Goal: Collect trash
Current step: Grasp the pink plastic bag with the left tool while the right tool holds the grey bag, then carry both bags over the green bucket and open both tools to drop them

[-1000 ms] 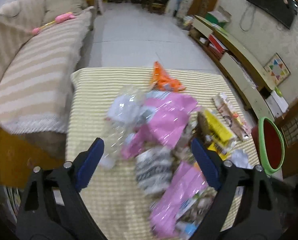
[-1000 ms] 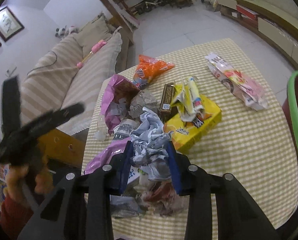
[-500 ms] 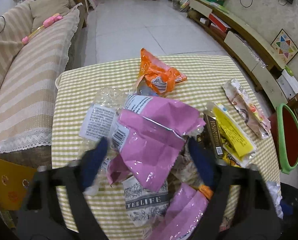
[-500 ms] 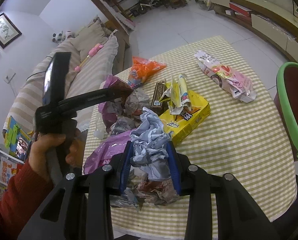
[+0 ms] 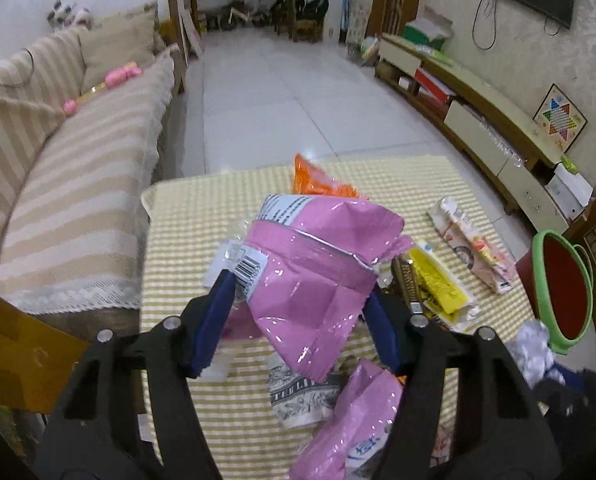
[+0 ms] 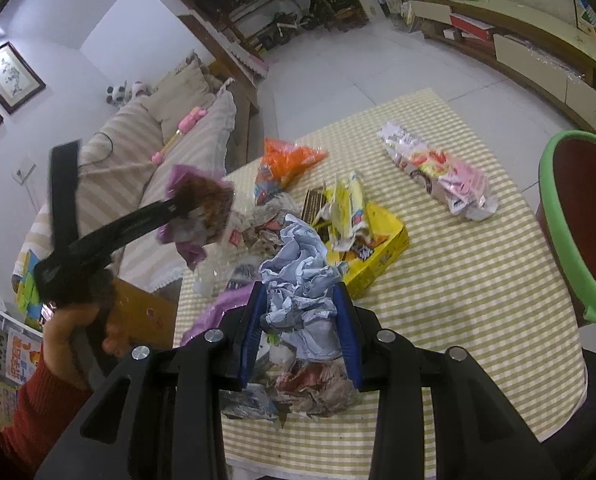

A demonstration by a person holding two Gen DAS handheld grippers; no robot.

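free: bare checked surface [image 6: 478, 300] between yellow box [image 6: 378, 252] and green-rimmed bin [image 6: 566, 240] | blocked: wrapper heap mid-surface, orange bag [image 6: 286, 160] behind it, pink-white packet [image 6: 442, 176] near the bin | left edge: sofa [image 5: 70, 200] just beside surface

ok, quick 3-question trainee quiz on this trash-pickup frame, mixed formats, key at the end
1. True or false: the left gripper is shut on the pink wrapper.
2. What does the right gripper hold? A) the yellow box B) the crumpled pale blue paper C) the orange bag
3. Fill in: the red bin with the green rim stands off the table's ____ edge in the right wrist view.

Key: 1 true; 2 B; 3 right.
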